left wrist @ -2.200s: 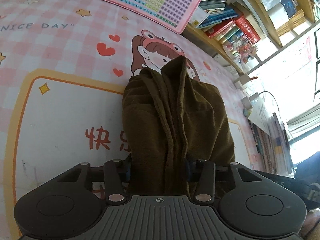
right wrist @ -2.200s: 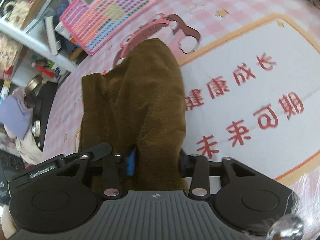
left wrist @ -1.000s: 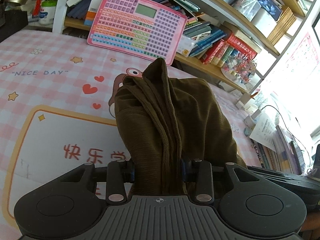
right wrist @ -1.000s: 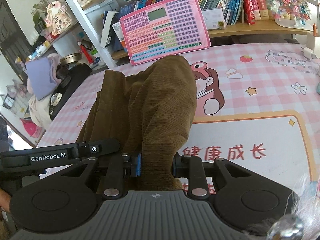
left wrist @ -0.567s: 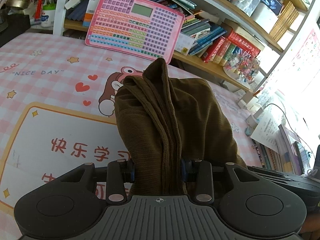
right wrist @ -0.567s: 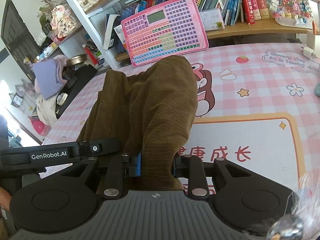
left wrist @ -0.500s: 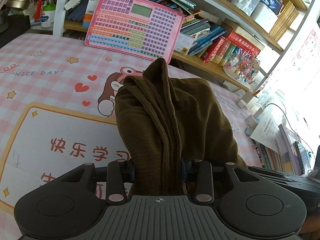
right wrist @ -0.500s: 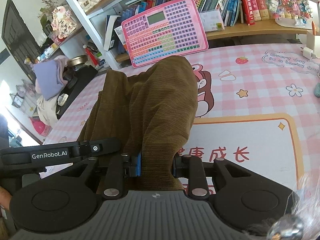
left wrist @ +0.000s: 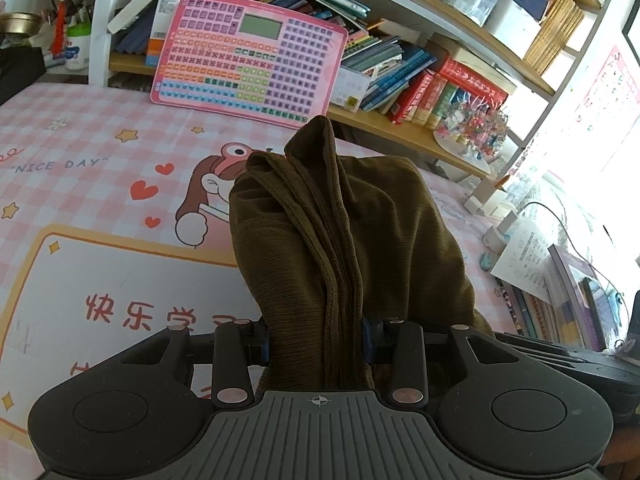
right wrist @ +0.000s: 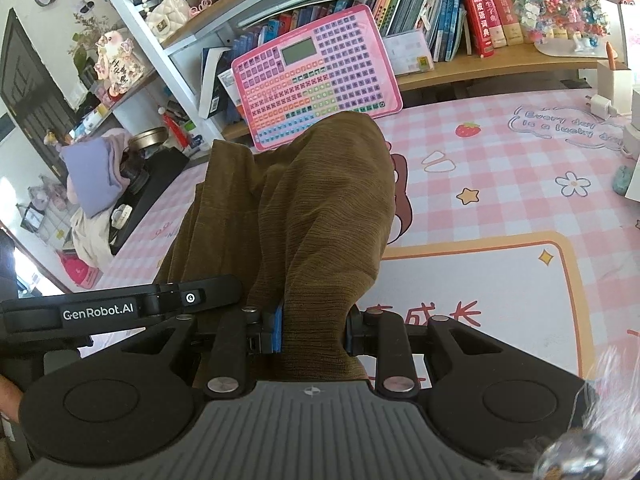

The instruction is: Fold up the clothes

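brown garment hung bunched above the pink table, gathered edges clamped in left tool and right tool | hem likely touched mat, unclear | advice: keep both grips level, draw edges taut, lower far end first, clear of pink keyboard toy

A child's study room at home: crowded bookshelves at 12 o'clock, a pink cartoon mat covering the surface.
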